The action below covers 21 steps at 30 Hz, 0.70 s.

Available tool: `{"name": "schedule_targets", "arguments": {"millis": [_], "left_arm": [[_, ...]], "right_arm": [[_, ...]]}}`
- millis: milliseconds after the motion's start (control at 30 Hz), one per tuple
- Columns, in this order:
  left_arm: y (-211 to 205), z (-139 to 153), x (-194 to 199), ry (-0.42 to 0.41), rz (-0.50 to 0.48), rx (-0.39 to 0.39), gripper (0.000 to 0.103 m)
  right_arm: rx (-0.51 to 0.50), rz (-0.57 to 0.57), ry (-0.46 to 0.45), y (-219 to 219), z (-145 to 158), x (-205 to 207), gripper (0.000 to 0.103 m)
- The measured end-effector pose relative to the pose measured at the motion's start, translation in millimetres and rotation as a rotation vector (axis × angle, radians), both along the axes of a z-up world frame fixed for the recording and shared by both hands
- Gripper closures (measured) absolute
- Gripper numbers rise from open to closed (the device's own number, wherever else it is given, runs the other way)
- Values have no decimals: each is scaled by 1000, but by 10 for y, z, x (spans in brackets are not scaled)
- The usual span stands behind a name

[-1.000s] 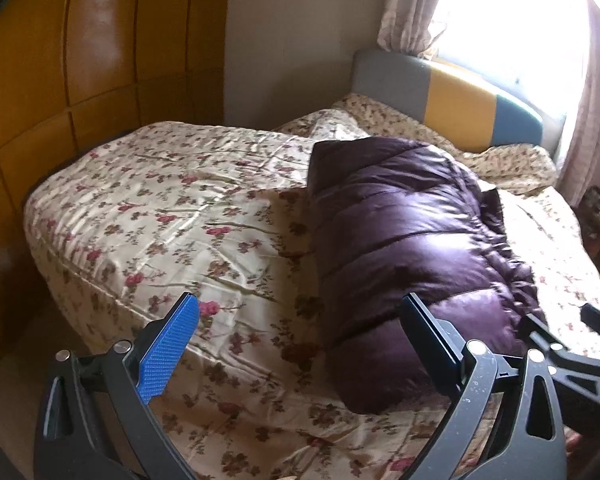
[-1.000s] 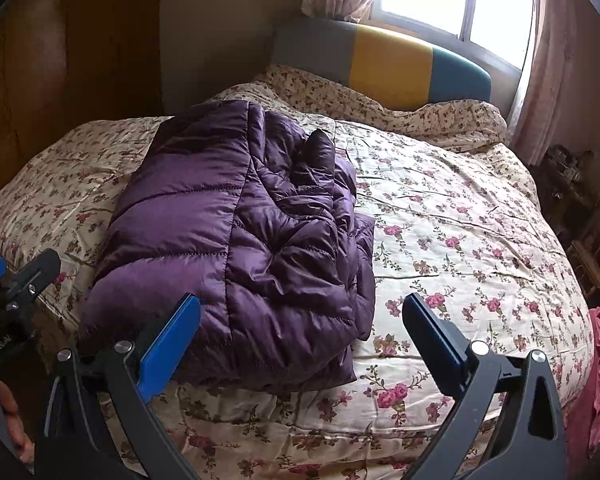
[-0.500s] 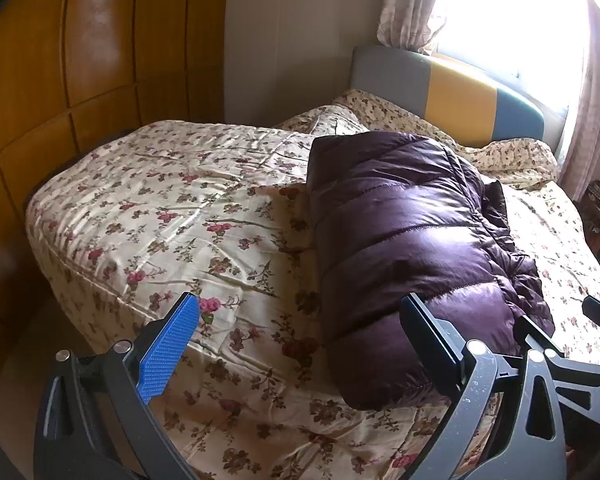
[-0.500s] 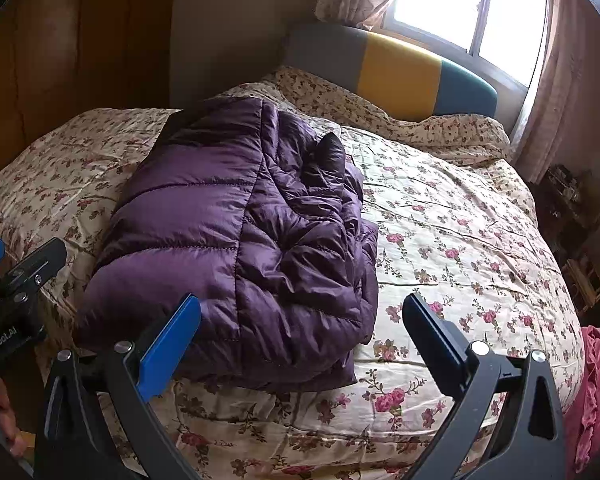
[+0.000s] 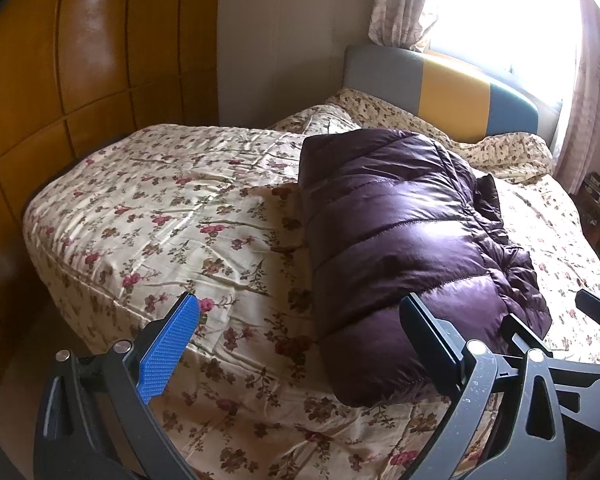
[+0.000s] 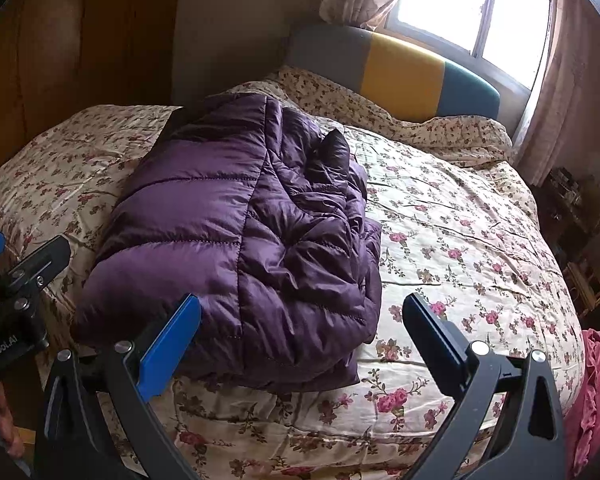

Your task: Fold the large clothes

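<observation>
While the folded purple puffer jacket (image 6: 236,240) is laid on the floral bed (image 6: 460,240) | left gripper (image 5: 300,340) and right gripper (image 6: 300,340) jaws are held apart, nothing gripped

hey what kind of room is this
A bedroom, most likely: a bed with a floral cover, a padded headboard under a curtained window, and a purple jacket lying on it.

- Your purple jacket (image 6: 236,236) is quilted cloth with a glossy sheen, puffy and creased.
- The bedspread (image 5: 172,216) is floral cloth, satiny and wrinkled.
- The wardrobe (image 5: 80,60) is glossy varnished wood.
- The left gripper (image 5: 300,328) carries matt black plastic arms, one ribbed blue pad and metal screws.
</observation>
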<state>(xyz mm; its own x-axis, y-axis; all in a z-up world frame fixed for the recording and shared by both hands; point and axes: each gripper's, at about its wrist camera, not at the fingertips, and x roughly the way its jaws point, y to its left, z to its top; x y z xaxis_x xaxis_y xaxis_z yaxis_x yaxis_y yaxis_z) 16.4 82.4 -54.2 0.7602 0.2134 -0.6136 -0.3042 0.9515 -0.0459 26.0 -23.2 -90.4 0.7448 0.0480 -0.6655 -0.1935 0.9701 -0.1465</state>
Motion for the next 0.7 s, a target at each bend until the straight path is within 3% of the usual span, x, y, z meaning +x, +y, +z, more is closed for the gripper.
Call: {"name": "schedule_targets", "arguments": {"millis": [700], "left_arm": [[-110,108,-44,-33,-30,35,4]], "right_arm": [[28,-18,7,-87,-10,30,2]]}}
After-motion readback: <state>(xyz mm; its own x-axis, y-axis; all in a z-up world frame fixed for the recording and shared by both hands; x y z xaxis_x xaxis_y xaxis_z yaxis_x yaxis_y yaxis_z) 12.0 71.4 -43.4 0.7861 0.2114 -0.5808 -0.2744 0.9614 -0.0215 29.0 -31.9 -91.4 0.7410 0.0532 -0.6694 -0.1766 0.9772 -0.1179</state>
